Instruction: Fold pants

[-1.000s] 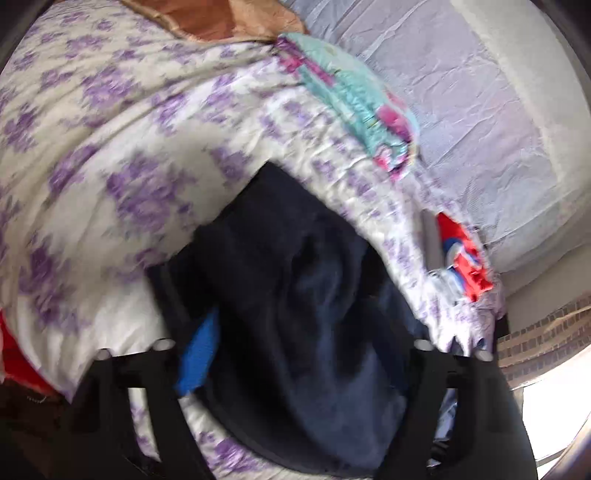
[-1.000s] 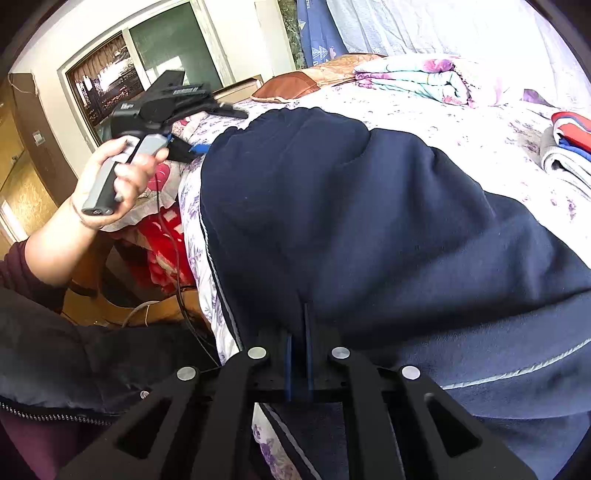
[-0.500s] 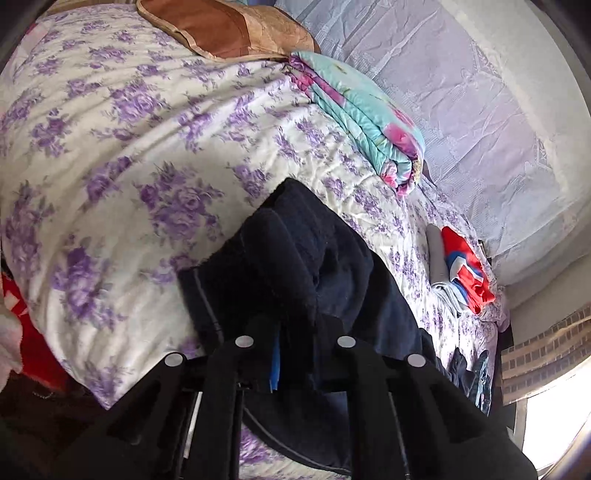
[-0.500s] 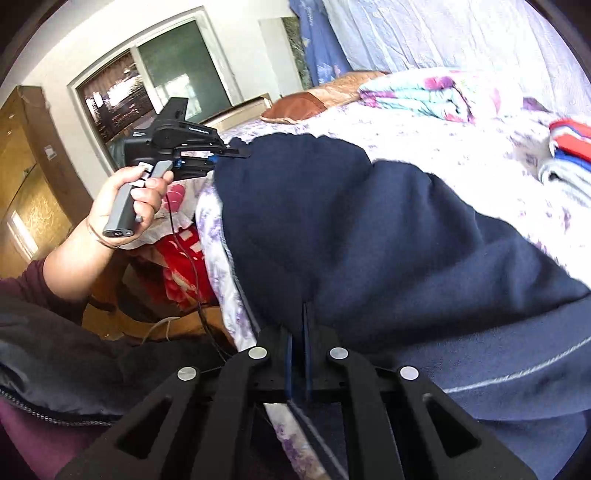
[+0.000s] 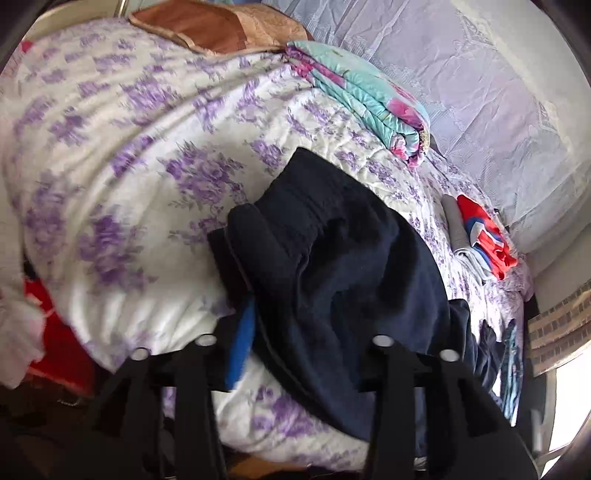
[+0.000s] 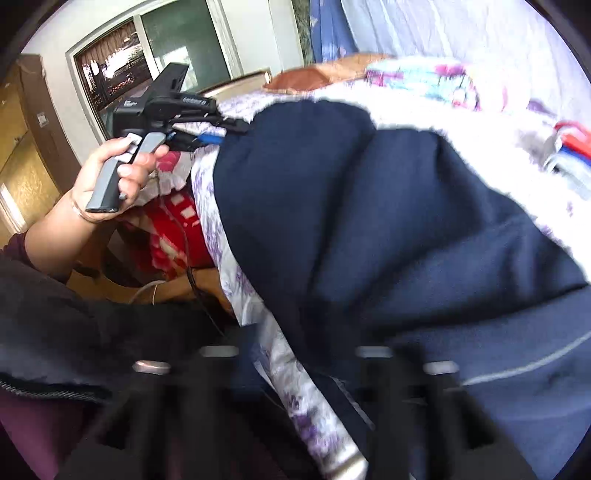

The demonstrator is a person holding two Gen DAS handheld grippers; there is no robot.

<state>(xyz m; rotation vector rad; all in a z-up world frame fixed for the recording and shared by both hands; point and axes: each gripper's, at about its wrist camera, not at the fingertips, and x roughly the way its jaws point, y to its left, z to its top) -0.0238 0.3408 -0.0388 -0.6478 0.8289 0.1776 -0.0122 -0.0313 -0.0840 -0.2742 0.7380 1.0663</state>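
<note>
Dark navy pants (image 5: 343, 266) lie folded over on a bed with a white sheet printed with purple flowers (image 5: 122, 155). In the left wrist view my left gripper (image 5: 295, 354) is open, its jaws wide apart at the pants' near end, holding nothing. In the right wrist view the pants (image 6: 388, 229) fill the middle, with a thin pale stripe low on the right. My right gripper (image 6: 295, 362) is open and blurred, just off the pants' near edge. The left gripper (image 6: 207, 131) also shows there, at the pants' far left corner.
A folded turquoise and pink blanket (image 5: 365, 92) and a brown pillow (image 5: 218, 29) lie at the bed's far end. A stack of red, blue and grey clothes (image 5: 476, 236) sits at the right. A red patterned cloth (image 6: 177, 236) hangs beside the bed.
Both grippers have opened and let go of the pants. The left had shut on the pants' end half a second ago. The right gripper has drawn back a little.
</note>
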